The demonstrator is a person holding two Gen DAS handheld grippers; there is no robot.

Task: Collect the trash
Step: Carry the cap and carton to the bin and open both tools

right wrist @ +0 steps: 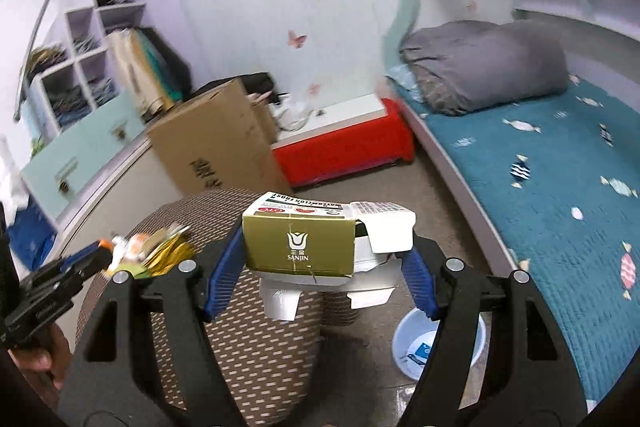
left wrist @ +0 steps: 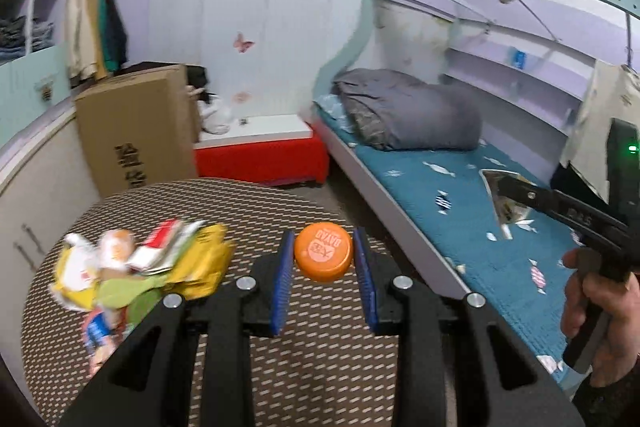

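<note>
While both tongs are carrying trash above the table (left wrist: 320, 367), the left tongs (left wrist: 324, 259) are closing narrowly on an orange bottle cap (left wrist: 323, 257), clamping its rim between the blue pads. The right tongs (right wrist: 320, 259) are spreading wide around a crushed gold carton (right wrist: 304, 247), probably for dropping into the white bin (right wrist: 416, 347) on the floor below. Remaining wrappers (left wrist: 136, 267) are lying near the table's left edge.

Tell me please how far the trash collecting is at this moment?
Midway, it seems. In hand: the left tongs grip a round orange plastic bottle cap, and the right tongs grip an opened olive-green cardboard box. Left: a pile of crumpled yellow and green wrappers lies on the round woven-pattern table. Done: the white plastic bin on the floor shows little inside, perhaps one paper.
</note>
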